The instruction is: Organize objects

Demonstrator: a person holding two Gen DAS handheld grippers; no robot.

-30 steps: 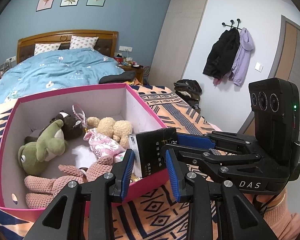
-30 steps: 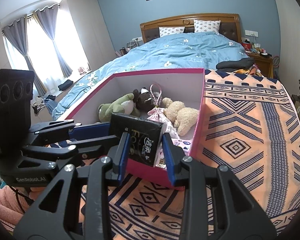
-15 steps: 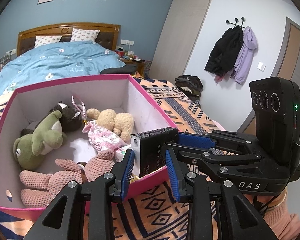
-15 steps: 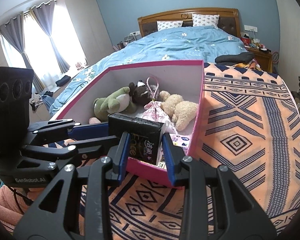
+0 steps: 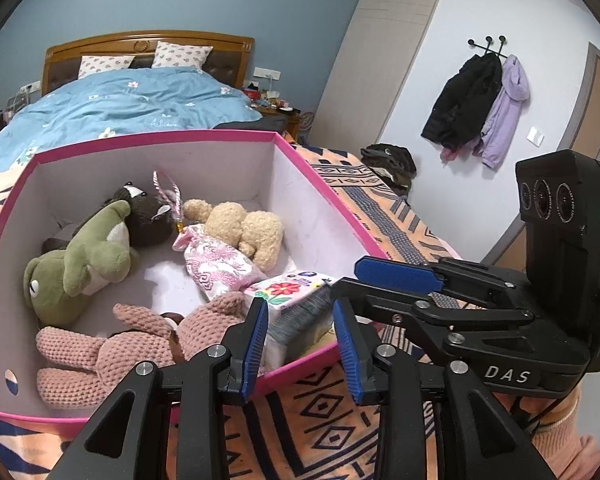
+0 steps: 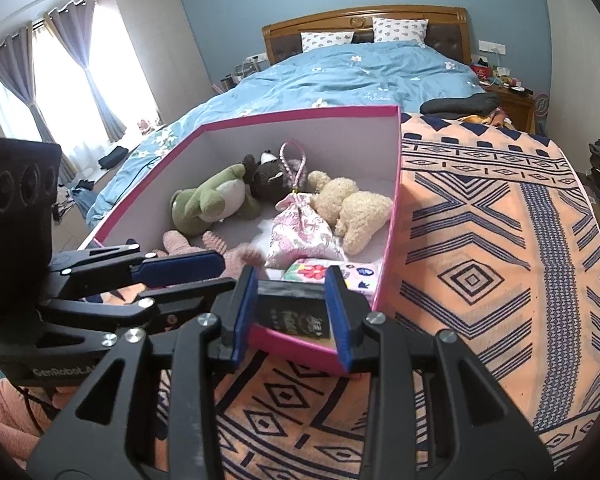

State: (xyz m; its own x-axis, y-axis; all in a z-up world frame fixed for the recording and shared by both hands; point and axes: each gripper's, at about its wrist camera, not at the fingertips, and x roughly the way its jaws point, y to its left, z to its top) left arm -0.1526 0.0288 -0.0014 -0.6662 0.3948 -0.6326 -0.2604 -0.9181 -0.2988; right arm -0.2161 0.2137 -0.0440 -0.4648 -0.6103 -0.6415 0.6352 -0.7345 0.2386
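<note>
A pink box (image 5: 156, 140) (image 6: 300, 114) stands on the orange patterned blanket (image 6: 480, 240). It holds a green frog (image 5: 84, 264), a brown plush (image 5: 144, 216), a beige bear (image 5: 244, 232), a pink pouch (image 5: 216, 264), a knitted pink bunny (image 5: 112, 344) and a floral packet (image 5: 284, 290). A black box (image 5: 304, 316) (image 6: 292, 314), blurred, sits low inside the near right corner. My left gripper (image 5: 300, 306) and right gripper (image 6: 290, 276) both straddle it. Both pairs of jaws are opening and the pads stand off the black box.
A bed with a blue duvet (image 5: 132, 104) lies behind the box. Coats (image 5: 480, 100) hang on the right wall above a dark bag (image 5: 388, 160). A cluttered nightstand (image 6: 508, 92) stands at the bed's right. Windows with curtains (image 6: 60, 72) are on the left.
The black box, held up between both grippers over the pink box's near corner, has dropped down inside the box. Both grippers' jaws have parted slightly. The floral packet now shows.
</note>
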